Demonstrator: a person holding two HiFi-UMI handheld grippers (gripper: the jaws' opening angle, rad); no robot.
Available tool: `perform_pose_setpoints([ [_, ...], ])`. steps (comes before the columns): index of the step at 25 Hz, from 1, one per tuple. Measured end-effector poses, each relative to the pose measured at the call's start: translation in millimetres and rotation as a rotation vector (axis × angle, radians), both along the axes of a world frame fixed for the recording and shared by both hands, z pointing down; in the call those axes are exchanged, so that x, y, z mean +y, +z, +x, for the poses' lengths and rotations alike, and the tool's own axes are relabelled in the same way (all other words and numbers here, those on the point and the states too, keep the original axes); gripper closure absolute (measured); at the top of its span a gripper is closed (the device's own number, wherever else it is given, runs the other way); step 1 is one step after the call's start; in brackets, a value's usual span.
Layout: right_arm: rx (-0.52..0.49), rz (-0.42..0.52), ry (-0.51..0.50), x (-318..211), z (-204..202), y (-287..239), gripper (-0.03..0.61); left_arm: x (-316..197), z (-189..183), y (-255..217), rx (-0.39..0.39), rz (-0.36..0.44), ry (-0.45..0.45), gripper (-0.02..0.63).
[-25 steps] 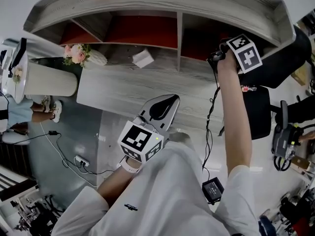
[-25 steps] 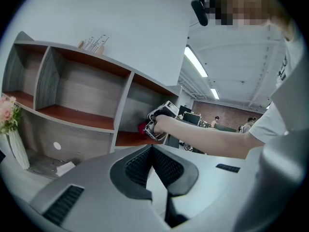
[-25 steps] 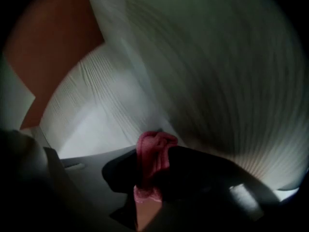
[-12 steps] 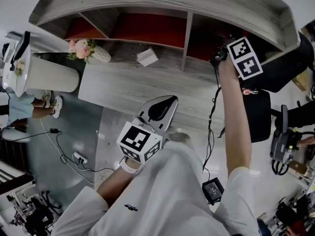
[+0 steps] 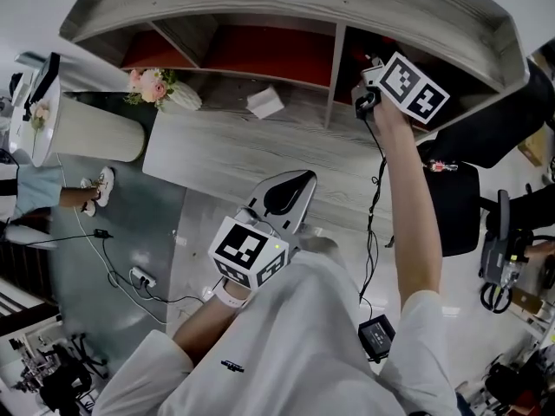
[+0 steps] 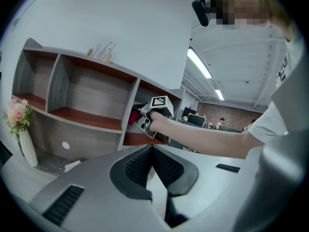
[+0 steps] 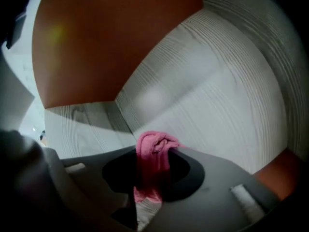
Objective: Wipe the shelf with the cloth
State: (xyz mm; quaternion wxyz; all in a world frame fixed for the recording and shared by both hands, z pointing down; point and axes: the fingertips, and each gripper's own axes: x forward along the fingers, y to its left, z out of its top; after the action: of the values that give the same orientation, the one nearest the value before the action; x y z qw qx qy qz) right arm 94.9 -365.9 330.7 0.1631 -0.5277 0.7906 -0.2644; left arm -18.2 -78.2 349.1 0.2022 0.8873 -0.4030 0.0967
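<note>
A pink cloth (image 7: pixel 153 151) is pinched in my right gripper (image 7: pixel 154 164), bunched up past the fingertips. It is close to the grey wood-grain wall (image 7: pixel 227 91) and orange panel (image 7: pixel 106 37) inside the shelf's right compartment. In the head view my right gripper (image 5: pixel 368 69) reaches into that compartment of the grey shelf (image 5: pixel 338 11), with its marker cube outside. In the left gripper view the cloth (image 6: pixel 133 115) shows red beside the right gripper (image 6: pixel 150 115). My left gripper (image 5: pixel 303 177) hangs low near my body, shut and empty.
A vase of pink flowers (image 5: pixel 161 91) and a small white box (image 5: pixel 264 102) sit on the grey desk (image 5: pixel 260 159) under the shelf. A white cylinder (image 5: pixel 95 133) stands at the left, a black chair (image 5: pixel 455 202) at the right. Cables lie on the floor (image 5: pixel 130 276).
My right gripper has moved left and further into the right compartment with the cloth. The left gripper has stayed where it was.
</note>
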Motion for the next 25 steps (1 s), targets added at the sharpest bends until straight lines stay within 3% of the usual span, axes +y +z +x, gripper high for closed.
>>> perform_pose_setpoints([
  [5,0.037,0.075,-0.102,0.9,-27.8,-17.0,0.477,-2.2,-4.6,-2.4,0.000,0.006,-0.010,0.612],
  [9,0.062,0.135,-0.071,-1.9,-24.2,-33.8,0.476,-6.7,-1.5,-6.8,0.001,0.020,-0.007,0.612],
  [17,0.090,0.164,0.301,13.3,53.0,-46.5,0.477,-11.2,0.8,-10.6,0.001,0.030,0.004,0.612],
  [25,0.057,0.161,0.614,33.0,137.4,-50.2,0.475,-11.2,0.3,-7.9,0.001,0.026,0.014,0.612],
])
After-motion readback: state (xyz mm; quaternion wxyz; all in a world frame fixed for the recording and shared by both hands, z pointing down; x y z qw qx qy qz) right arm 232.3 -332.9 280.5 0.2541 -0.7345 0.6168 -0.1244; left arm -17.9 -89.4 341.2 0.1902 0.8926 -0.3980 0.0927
